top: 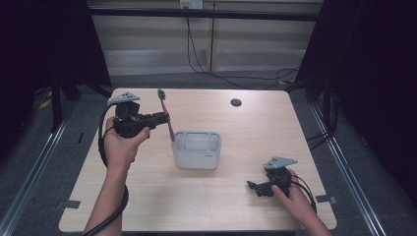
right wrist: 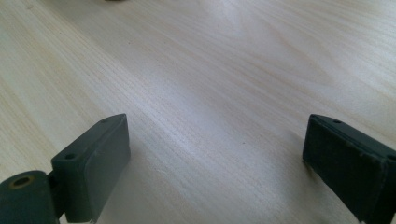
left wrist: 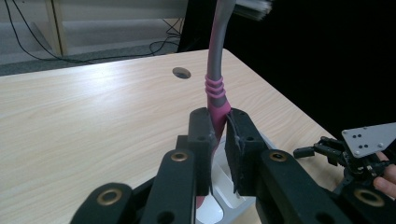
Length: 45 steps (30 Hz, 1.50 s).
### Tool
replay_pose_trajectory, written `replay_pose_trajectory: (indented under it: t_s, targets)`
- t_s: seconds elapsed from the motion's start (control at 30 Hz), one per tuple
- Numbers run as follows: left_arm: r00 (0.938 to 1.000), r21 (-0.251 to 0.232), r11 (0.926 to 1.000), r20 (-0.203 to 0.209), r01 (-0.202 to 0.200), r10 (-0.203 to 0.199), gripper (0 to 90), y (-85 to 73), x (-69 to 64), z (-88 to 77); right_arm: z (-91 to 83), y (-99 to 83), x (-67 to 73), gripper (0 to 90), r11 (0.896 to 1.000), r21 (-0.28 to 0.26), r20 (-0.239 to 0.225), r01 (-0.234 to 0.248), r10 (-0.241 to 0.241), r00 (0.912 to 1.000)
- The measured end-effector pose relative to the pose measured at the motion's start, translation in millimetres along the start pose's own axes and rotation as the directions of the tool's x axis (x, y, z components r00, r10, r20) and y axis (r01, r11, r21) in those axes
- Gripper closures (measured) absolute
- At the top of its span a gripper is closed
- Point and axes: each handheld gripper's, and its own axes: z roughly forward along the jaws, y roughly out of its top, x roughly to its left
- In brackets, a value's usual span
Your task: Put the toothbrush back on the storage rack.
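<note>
Spanning the floor, the wooden table [top: 236, 206] carries a white compartmented holder [top: 196, 149] near its centre; the left gripper [left wrist: 220, 127], clenched, grasps a pink-and-grey toothbrush [top: 165, 116] above the holder's left rim; the right gripper [top: 253, 188], released, rests near the front-right corner.

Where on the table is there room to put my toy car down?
Lots of bare table: the whole front strip, the far right part beyond the small round hole, and the left edge. It is crowded around the white holder, where the left gripper holds a toothbrush, and by the right gripper.
</note>
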Motion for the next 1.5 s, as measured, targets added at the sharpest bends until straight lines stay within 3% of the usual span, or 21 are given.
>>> replay_pose_trajectory:
  t_s: [0.33,0.97,1.5]
  targets:
    - [0.9999,0.004,1.0,0.01,-0.003,0.003,80.8,-2.1,-3.6,7.1,0.2,0.2,0.0,7.0,1.0,0.0,-0.002,0.0,0.0,1.0]
    - [0.9995,0.02,0.9995,-0.018,-0.025,0.025,80.8,-15.0,-7.0,18.8,0.0,0.2,0.2,7.0,1.0,0.002,-0.002,-0.002,0.002,1.0]
    - [0.9997,0.041,0.9991,-0.017,-0.013,0.014,80.7,-23.9,-4.5,23.7,0.0,0.2,0.2,7.0,1.0,0.003,-0.002,-0.002,0.002,1.0]
